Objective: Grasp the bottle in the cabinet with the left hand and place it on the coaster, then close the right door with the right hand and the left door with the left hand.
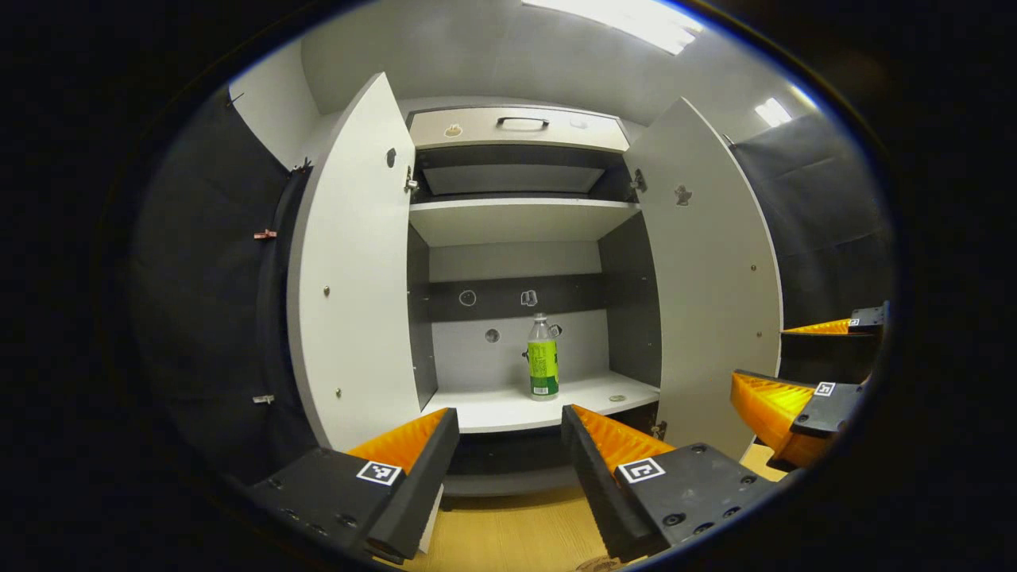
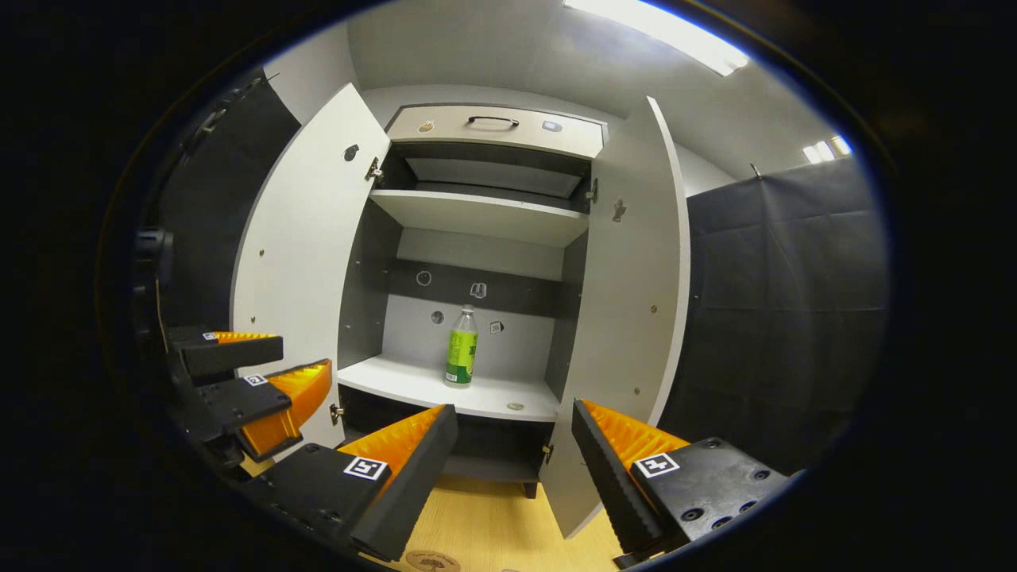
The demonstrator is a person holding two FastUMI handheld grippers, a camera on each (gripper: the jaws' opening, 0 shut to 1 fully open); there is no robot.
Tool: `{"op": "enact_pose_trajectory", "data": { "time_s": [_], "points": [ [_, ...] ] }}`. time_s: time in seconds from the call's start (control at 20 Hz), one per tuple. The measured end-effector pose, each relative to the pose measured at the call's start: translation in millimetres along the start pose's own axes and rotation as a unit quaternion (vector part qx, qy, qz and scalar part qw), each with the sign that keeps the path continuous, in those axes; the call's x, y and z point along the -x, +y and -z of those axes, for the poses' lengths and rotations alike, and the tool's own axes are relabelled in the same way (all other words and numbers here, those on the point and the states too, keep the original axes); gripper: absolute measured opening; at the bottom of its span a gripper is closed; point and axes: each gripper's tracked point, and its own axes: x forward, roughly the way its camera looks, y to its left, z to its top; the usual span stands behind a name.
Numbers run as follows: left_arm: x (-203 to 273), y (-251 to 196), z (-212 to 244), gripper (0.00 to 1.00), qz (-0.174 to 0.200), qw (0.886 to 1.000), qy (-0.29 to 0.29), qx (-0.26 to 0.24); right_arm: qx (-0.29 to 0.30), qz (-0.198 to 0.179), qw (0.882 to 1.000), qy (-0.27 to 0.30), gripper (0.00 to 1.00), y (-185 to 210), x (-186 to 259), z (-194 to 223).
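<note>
Item: bottle (image 1: 543, 359), clear with a green label, standing upright on the lower shelf (image 1: 508, 407) of the cabinet (image 1: 516, 127); its long axis runs straight up and down. We see it well apart from both tools, with nothing around it on the shelf but a small round mark near the front edge.

Item: left gripper (image 1: 508, 433), jaws spread wide, holding nothing. From its own view the bottle sits straight ahead and slightly above, almost centred in the gap between the fingers. We judge this the relation that counts: a forward reach into the cabinet brings the fingers to either side of the upright body.

Item: right gripper (image 2: 512, 429), also spread and empty. From its view the bottle lies ahead but a little left of centre, so we take the left tool as the better lined up.

Item: left door (image 1: 353, 270) and right door (image 1: 711, 278), both swung open, flanking the reach.

Item: coaster (image 2: 433, 562), a round disc on the wooden surface at the bottom edge of the right gripper view.
</note>
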Motion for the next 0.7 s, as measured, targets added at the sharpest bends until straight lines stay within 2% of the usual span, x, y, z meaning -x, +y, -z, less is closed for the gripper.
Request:
{"op": "enact_pose_trajectory", "data": {
  "time_s": [0.25, 0.4, 0.55, 0.7],
  "points": [
    [-52.6, -13.5, -14.4, 0.83, 0.008, 1.000, -0.023, -0.020, 0.022, 0.008, 1.000, 0.007, 0.96, -23.9, -10.3, 8.5],
    [-97.3, -28.5, -3.0, 0.83, 0.028, 1.000, -0.004, 0.015, 0.011, -0.008, 1.000, 0.009, 0.96, -28.9, -30.3, 12.1],
    [-148.2, -20.4, 3.9, 0.84, 0.004, 1.000, 0.001, 0.020, 0.007, -0.033, 0.999, -0.003, 0.96, -28.3, -56.1, 8.3],
    [-200.3, -21.9, 10.2, 0.83, -0.002, 1.000, -0.001, 0.018, 0.004, -0.054, 0.998, -0.007, 0.96, -26.9, -82.4, 9.7]
  ]
}}
